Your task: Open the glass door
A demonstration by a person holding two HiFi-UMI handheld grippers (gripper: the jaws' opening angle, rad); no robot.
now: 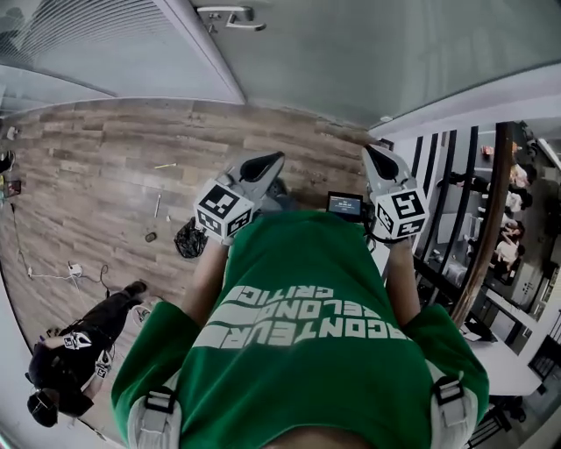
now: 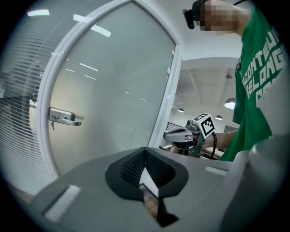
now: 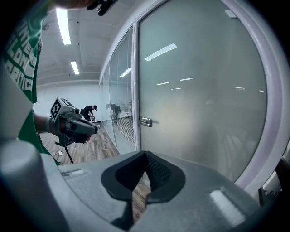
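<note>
A corridor of wood-look floor (image 1: 105, 167) runs along a white-framed office front, seen from my head camera looking steeply down. At far left a person in black (image 1: 79, 342) crouches on the boards, with a dark bag (image 1: 189, 238) lying nearer the middle. Above them a glazed partition with blinds (image 1: 88, 35) meets the glass door (image 1: 351, 53), a frosted pane in a white frame, shut and standing straight ahead of me. Its metal lever handle (image 1: 230, 16) sits on the edge next to the partition.

The left gripper (image 1: 270, 160) is raised in front of my green shirt (image 1: 298, 324). Its own view shows the tongs pinched together at the tips with nothing between them, and the handle up ahead, well apart. The right gripper (image 1: 375, 158) is level beside it, its tongs likewise closed and empty, facing the pane. At far right a dark railing (image 1: 486, 219) overlooks a lower floor.

I judge the door heavy and stiff on its hinges. The pane is smooth and offers no purchase, and pressing hard jaws on it risks a slip or a mark. The lever is the place to take hold. It is slick metal, so I would part the tongs, close them squarely round the bar near its free end, press down, then swing the door. I cannot tell which way it opens.
</note>
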